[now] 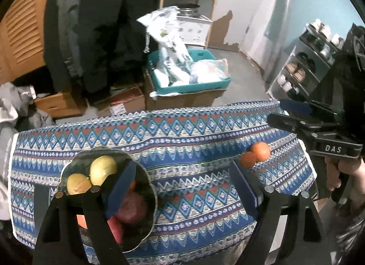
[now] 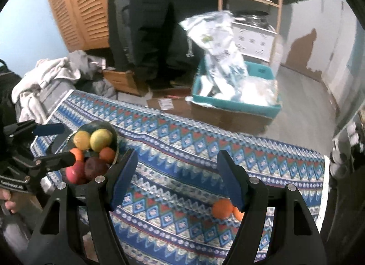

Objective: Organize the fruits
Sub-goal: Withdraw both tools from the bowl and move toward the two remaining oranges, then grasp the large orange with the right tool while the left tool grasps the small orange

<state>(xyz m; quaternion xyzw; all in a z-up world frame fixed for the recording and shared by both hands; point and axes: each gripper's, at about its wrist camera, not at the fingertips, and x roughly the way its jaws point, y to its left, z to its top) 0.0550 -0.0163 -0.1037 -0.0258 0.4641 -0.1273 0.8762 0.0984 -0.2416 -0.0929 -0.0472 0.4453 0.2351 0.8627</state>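
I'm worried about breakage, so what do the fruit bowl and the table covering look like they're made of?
The bowl looks like dark glass or polished metal: its rim is thin and glinting and its inside reflects, but the blur leaves that open. The table covering looks like woven or printed cloth, matte, with blue, red and white zigzag bands, draping over the table's edge.

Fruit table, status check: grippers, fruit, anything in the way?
Left gripper and right gripper open, empty. Bowl holds most fruit; two oranges loose on tablecloth, right side. Nothing blocking them.
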